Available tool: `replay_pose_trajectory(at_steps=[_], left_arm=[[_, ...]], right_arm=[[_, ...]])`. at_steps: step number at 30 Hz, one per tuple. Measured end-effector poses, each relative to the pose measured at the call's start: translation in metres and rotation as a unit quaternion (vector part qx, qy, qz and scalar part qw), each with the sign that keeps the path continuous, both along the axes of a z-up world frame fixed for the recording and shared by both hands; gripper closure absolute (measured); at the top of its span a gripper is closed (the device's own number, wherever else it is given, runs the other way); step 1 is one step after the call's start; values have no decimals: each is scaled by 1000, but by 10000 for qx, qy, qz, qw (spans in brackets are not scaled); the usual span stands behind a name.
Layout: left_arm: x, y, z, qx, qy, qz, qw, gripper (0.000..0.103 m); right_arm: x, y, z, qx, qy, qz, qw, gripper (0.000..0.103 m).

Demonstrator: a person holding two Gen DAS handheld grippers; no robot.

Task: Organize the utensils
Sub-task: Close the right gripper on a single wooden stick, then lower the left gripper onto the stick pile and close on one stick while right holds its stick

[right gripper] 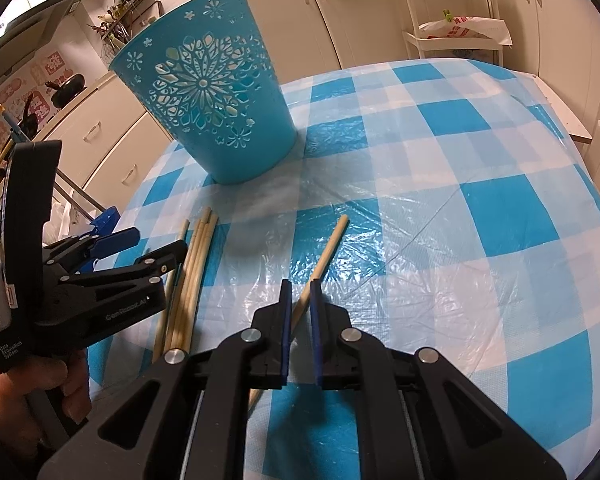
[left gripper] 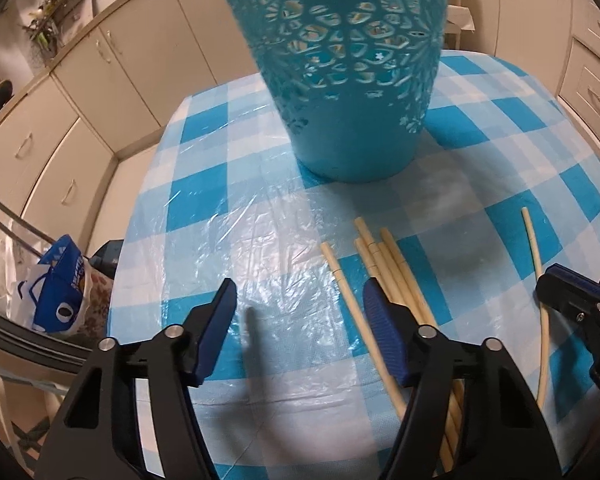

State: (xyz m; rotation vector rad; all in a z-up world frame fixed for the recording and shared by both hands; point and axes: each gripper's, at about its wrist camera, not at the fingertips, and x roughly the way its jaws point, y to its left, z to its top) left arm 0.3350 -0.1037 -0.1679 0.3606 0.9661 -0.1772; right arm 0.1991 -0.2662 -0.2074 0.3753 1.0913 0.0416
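A teal cut-out bucket (left gripper: 352, 80) stands upright on the checked table; it also shows in the right wrist view (right gripper: 216, 100). Several wooden chopsticks (left gripper: 384, 264) lie in a bunch in front of it, seen too in the right wrist view (right gripper: 194, 264). My left gripper (left gripper: 300, 300) is open and empty, just left of the bunch, its right finger over it. One chopstick (right gripper: 326, 252) lies apart to the right. My right gripper (right gripper: 300, 292) is nearly closed around its near part, on the table. That chopstick (left gripper: 534, 248) and the right gripper (left gripper: 556, 288) show at the left wrist view's right edge.
The blue-and-white checked cloth (right gripper: 440, 208) under clear plastic covers the table. Cream cabinets (left gripper: 112, 64) surround it. A shopping bag (left gripper: 60, 288) sits beyond the table's left edge. A white rack (right gripper: 456, 20) stands at the back right.
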Motion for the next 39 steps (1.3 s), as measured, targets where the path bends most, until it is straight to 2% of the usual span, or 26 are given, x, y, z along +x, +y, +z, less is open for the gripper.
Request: replay_pose_trajectory(at_steps=[3, 5, 7, 10, 11, 15, 17, 21, 24, 26, 31, 34, 37, 39], left_arm=[[0, -7, 0, -40, 9, -223, 9997, 61], [-1, -13, 0, -239, 31, -585, 9980, 71], [0, -13, -1, -413, 55, -857, 9955, 75], [11, 0, -1, -983, 400, -964, 9897, 77], [13, 3, 0, -1036, 429, -1019, 9885, 81], [9, -1, 0, -729, 335, -1435, 9864, 88], [5, -8, 0, -534, 257, -1645, 9846, 93], [-1, -20, 0, -550, 286, -2090, 9760, 94], [-1, -19, 1, -497, 301, -2003, 9780, 94], [0, -18, 1, -396, 310, -1739, 9835, 94], [0, -10, 0, -430, 327, -1445, 9880, 92], [1, -7, 0, -571, 301, -1213, 9905, 94], [-1, 0, -2, -783, 258, -991, 9917, 96], [-1, 7, -2, -899, 247, -796, 9925, 96]], right_arm=[[0, -1, 0, 30, 0, -7, 10000, 93], [0, -1, 0, 41, 0, -8, 10000, 93], [0, -2, -1, 63, 3, -17, 10000, 93], [0, -3, -1, 81, 7, -27, 10000, 93], [0, -3, -1, 75, 14, -24, 10000, 93], [1, -1, 0, 33, 40, 4, 10000, 91], [3, 1, 1, 24, 51, 38, 10000, 83], [11, 7, 1, -158, 68, 160, 9997, 80], [16, 9, 1, -286, 112, 373, 9988, 80], [17, 6, 2, -352, 167, 351, 9986, 80], [19, 3, 1, -449, 220, 338, 9982, 80], [23, 16, -1, -578, 179, 705, 9957, 94], [28, 22, -1, -592, 165, 945, 9936, 96], [30, 18, 1, -579, 197, 882, 9942, 97]])
